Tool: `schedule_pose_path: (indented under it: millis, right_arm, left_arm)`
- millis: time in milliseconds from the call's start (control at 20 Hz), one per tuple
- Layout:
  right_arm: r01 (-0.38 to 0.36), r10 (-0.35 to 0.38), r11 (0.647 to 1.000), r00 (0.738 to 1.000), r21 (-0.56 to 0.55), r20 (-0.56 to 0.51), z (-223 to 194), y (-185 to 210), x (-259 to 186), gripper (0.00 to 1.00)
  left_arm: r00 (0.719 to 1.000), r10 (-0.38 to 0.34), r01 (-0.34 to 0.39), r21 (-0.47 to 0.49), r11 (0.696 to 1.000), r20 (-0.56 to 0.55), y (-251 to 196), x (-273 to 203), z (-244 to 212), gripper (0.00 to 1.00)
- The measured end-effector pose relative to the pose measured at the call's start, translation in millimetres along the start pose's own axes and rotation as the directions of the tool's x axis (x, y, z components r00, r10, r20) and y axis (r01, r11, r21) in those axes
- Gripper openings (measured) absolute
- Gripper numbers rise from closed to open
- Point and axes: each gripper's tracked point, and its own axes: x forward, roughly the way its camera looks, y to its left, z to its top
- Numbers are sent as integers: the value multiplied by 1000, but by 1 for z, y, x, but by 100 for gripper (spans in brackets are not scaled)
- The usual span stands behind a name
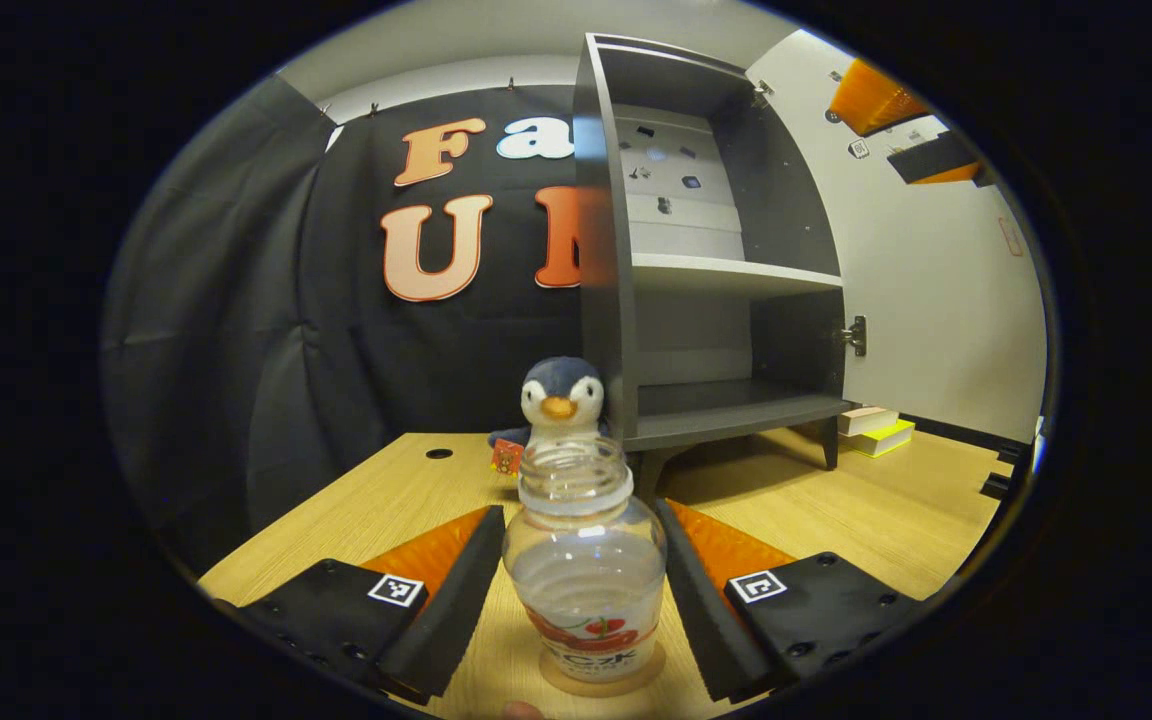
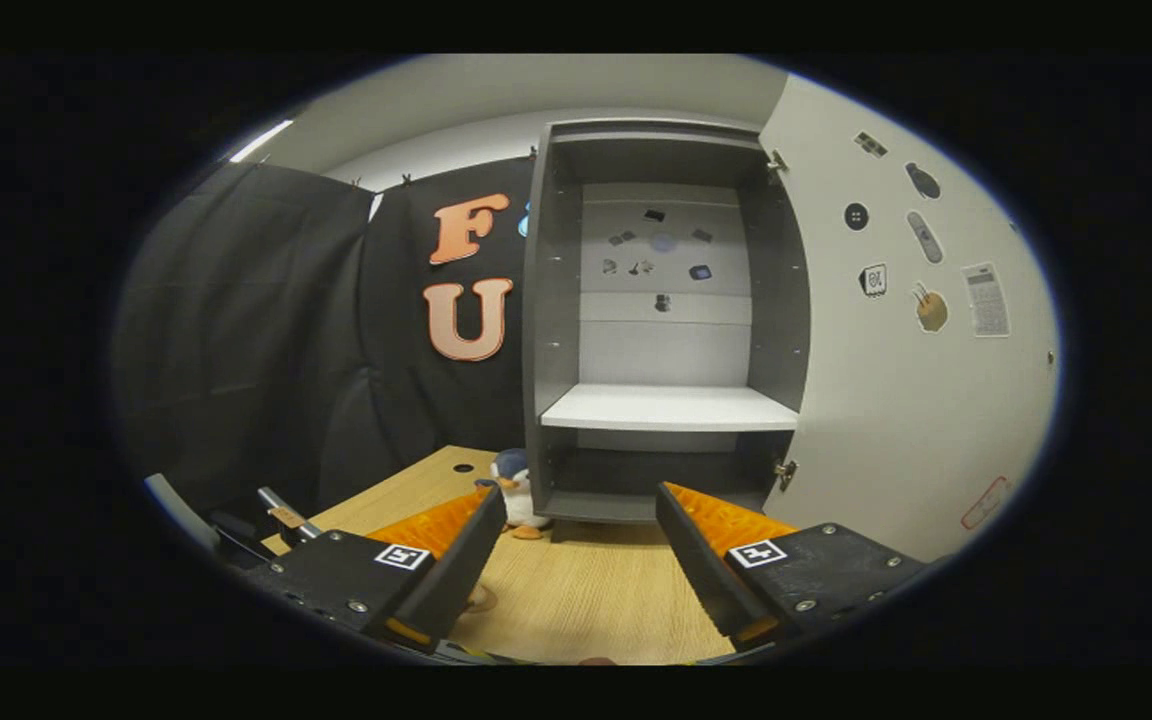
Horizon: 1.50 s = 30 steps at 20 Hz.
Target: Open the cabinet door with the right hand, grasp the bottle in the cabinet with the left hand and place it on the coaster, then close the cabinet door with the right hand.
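Note:
A clear, uncapped bottle with a red label stands upright on a round tan coaster on the wooden table. My left gripper is open, its fingers flanking the bottle with a thin gap on each side. Behind it is the dark grey cabinet, with its white door swung open to the right and its shelves bare. In the right gripper view, my right gripper hangs open and empty in front of the cabinet. The open door is to its right.
A penguin plush sits just behind the bottle by the cabinet's left wall, and appears as the plush in the right gripper view. Books lie on the table under the door. The table has bare wood at the right.

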Motion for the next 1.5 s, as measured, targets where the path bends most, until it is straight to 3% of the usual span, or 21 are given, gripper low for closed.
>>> schedule_pose_path:
  millis: [550, 950, 1350, 1500]
  right_arm:
    - [3, -2, 1000, 1000, -8, 26, 5, -24, -25, 93]
    - [70, -67, 997, 993, -22, 96, 37, -73, -66, 93]
    - [91, -94, 995, 989, 28, 111, 50, -121, -126, 93]
    - [148, -150, 989, 979, 23, 138, 55, -152, -148, 93]
  left_arm:
    - [999, -2, 1, 26, 1000, 42, -14, 0, 33, 95]
    - [991, 55, -58, 18, 998, 125, -12, 4, 119, 95]
    - [989, 52, -49, -23, 999, 138, -42, -15, 195, 95]
    - [989, 54, -52, -18, 998, 140, -51, -20, 213, 95]
